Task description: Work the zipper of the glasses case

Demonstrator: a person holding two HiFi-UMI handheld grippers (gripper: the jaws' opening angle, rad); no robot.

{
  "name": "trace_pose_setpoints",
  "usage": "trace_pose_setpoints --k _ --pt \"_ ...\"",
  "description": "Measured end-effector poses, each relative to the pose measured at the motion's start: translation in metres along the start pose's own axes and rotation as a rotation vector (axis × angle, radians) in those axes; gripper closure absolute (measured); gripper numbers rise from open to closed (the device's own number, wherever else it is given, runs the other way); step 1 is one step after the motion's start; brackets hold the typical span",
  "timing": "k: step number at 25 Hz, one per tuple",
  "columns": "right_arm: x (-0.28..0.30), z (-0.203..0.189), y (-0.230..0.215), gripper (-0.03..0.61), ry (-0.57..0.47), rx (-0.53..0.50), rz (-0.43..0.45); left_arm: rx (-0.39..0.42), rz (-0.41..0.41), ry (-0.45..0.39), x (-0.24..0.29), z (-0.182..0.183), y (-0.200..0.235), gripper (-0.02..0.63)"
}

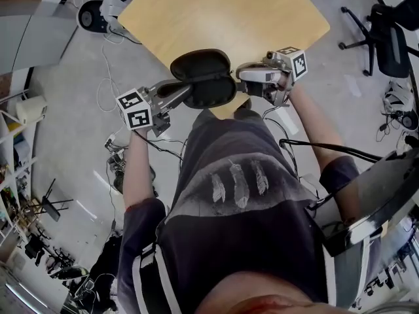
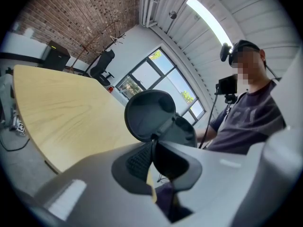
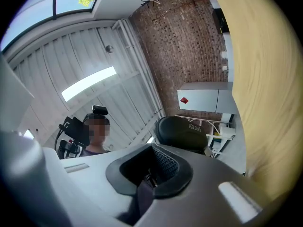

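Observation:
A black glasses case hangs open in the air in front of the person, its lid tilted up over the near edge of the wooden table. My left gripper is shut on the case's left end; in the left gripper view the pads pinch the rim where the two halves meet. My right gripper sits at the case's right end with its jaws shut. In the right gripper view a small tab, apparently the zipper pull, is pinched between them, and the case lies just beyond.
The light wooden table stretches away behind the case. A black office chair stands at the right, a wheeled machine at the table's far left corner. Cables trail over the grey floor, and shelves line the left wall.

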State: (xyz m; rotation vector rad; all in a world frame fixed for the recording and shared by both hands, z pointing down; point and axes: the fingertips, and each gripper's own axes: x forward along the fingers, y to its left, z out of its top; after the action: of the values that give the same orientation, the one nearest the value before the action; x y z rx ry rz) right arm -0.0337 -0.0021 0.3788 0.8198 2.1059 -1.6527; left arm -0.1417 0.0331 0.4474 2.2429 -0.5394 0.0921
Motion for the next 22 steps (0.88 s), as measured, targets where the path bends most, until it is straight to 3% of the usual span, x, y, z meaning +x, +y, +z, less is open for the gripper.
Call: trace_pose_setpoints --k 4,9,10,11,12,17,22 --pt "-0.007 0.001 0.006 0.58 0.04 0.005 0.001 0.001 -0.009 -0.01 -0.002 0.003 -0.005 0.584" --pt "-0.01 0.0 -0.017 0.577 0.051 0.008 -0.104 -0.023 -0.076 -0.023 0.002 0.005 -0.017 0.584" --pt "-0.008 -0.001 -0.018 0.572 0.047 0.025 -0.088 -0.022 -0.084 -0.021 0.002 0.006 -0.02 0.584" --pt "-0.006 -0.002 -0.016 0.464 0.044 0.048 -0.058 -0.019 -0.09 -0.019 0.002 0.006 -0.022 0.584" --pt "-0.003 -0.004 -0.013 0.399 0.044 0.068 -0.026 -0.016 -0.094 -0.018 0.002 0.007 -0.024 0.584" --pt "0.007 -0.003 -0.004 0.4 0.046 0.075 0.048 -0.009 -0.106 -0.019 0.004 0.013 -0.029 0.584" --pt "0.016 -0.004 0.007 0.445 0.044 0.076 0.124 -0.005 -0.102 -0.014 0.006 0.013 -0.032 0.584"
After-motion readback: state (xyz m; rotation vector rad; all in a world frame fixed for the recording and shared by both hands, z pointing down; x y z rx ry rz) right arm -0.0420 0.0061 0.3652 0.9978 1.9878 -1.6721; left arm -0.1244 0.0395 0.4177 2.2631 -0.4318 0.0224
